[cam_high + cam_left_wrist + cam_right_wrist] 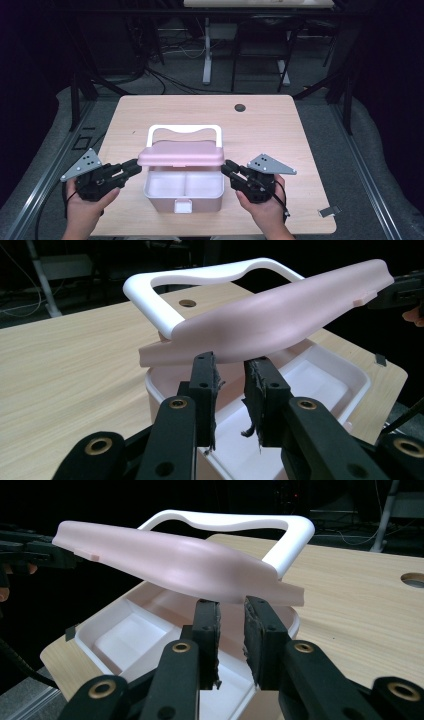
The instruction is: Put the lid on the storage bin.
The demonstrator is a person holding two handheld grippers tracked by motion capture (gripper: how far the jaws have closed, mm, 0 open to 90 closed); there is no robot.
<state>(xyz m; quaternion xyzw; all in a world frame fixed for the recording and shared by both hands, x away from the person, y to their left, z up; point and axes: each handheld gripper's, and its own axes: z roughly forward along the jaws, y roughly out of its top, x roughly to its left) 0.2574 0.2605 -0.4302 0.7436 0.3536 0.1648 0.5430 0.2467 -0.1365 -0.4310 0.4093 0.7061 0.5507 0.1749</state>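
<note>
Lid (181, 153) at frame centre, raised over box (183, 192); the 2 tools, left (136, 166) and right (226, 167), flank its ends, jaws narrowly parted, gripping nothing. Next, probably: lower evenly, aligned.

A light wooden table with a pale grain and rounded corners (150, 112) carries everything, standing on a grey floor amid dark frame legs. Directly on it, near the front edge and about midway across, sits a pink plastic box with a white divided inner tray (183, 192). Toward the far edge a small round dark hole (240, 107) is set into the tabletop, and near the front right corner lies a small grey flat clip-like piece (327, 212), too small to identify.
</note>
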